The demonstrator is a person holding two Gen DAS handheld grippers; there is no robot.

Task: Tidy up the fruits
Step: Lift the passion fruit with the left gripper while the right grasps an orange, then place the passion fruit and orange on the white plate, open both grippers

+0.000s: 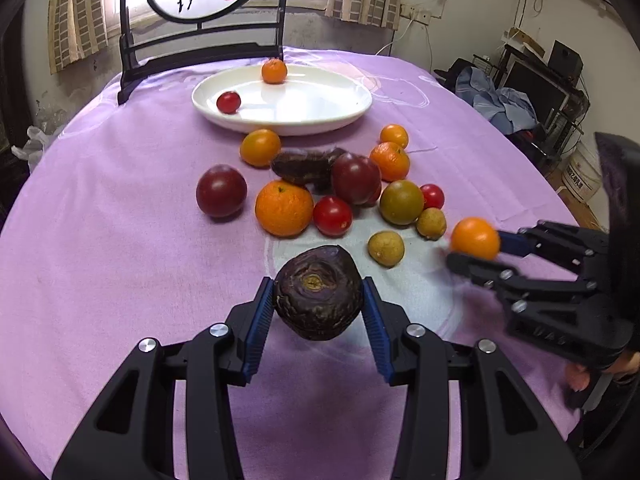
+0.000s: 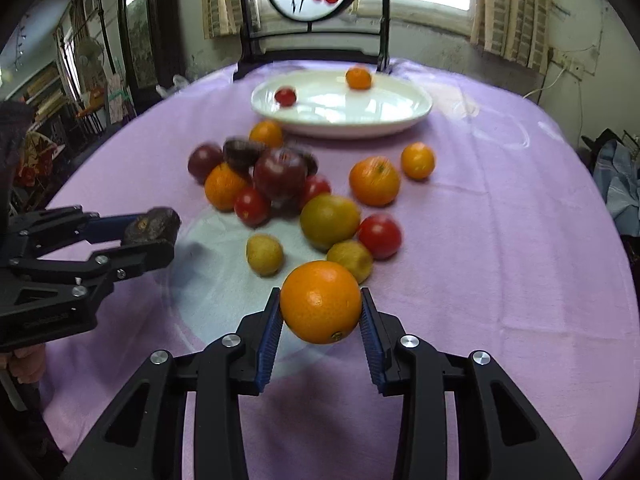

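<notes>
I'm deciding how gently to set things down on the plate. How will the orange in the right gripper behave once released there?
The orange is round, so it will probably roll on the smooth white plate. Its raised rim should likely stop it. The right gripper holds it without visible denting, so it seems firm and should tolerate a gentle set-down.

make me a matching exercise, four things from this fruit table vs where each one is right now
Things:
1. wrinkled dark fruit
2. big orange
3. small tomato
4. dark plum

Places:
A. on the white plate
B. in the right gripper
C. on the cloth, left of the pile
D. in the left gripper

Pairs: 1-D, 2-B, 3-A, 4-C
</notes>
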